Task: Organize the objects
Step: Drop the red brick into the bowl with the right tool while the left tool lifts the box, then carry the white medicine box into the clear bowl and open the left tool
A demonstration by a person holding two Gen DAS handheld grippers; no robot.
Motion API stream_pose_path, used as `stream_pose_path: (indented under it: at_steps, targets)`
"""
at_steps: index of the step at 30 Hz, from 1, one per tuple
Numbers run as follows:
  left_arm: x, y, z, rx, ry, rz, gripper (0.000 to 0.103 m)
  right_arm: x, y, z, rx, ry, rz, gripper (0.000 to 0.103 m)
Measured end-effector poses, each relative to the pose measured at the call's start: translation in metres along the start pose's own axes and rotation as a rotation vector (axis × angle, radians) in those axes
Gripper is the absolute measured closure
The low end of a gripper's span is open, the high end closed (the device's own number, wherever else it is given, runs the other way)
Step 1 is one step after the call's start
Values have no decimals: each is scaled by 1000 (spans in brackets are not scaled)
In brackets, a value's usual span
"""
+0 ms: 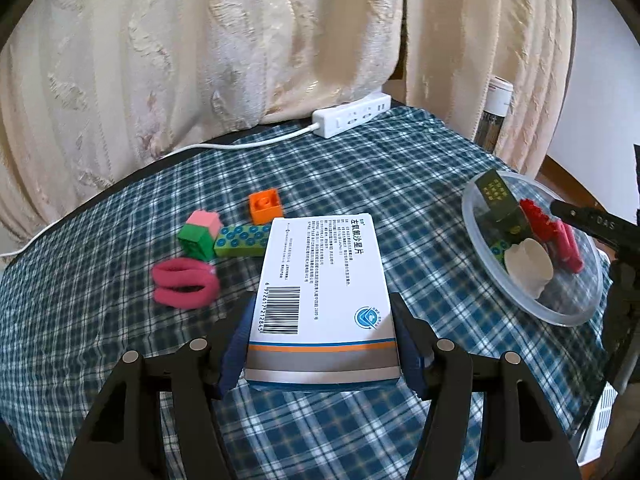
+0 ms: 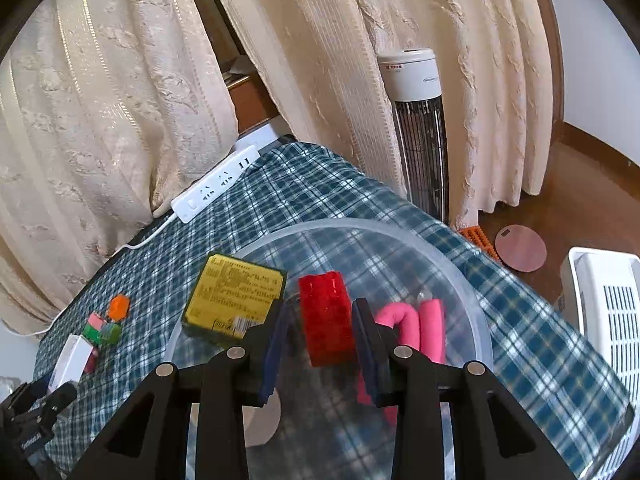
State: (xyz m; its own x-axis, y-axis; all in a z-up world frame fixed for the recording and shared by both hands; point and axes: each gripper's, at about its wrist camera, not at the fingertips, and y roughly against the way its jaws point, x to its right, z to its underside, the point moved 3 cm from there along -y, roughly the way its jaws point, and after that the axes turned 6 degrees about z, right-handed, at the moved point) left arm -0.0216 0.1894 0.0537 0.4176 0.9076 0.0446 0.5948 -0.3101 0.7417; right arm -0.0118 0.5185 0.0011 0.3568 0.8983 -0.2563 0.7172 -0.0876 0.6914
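The white medicine box between the left jaws bears "左氧氟沙星片" and a barcode starting 6 97261. Its smaller print is unreadable. The yellow box, left of the right jaws, carries illegible print.

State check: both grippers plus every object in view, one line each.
left gripper: shut on white medicine box
right gripper: open around red block, over clear bowl
yellow-green box: leaning on the bowl rim
pink hair tie: loose on cloth
orange block: loose on cloth
power strip: nothing plugged in
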Motion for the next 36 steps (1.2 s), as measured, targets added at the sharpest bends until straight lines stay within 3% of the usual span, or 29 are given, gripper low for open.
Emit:
stream_pose_path:
  at_steps: [10, 13, 21, 29, 36]
  targets:
    - [38, -4, -10, -7, -74, 63, 38, 21, 24, 8, 51, -40, -8, 65]
    - [54, -5, -13, -10, -104, 98, 38, 30, 37, 12, 82, -59, -2, 58]
    - [110, -3, -26, 4, -196, 206, 38, 47, 63, 17, 147, -61, 27, 57]
    - [169, -12, -33, 0, -288, 316, 38, 71, 72, 22, 158, -105, 29, 57]
    - [203, -35, -33, -50, -304, 381, 38, 85, 70, 25, 148, -135, 25, 57]
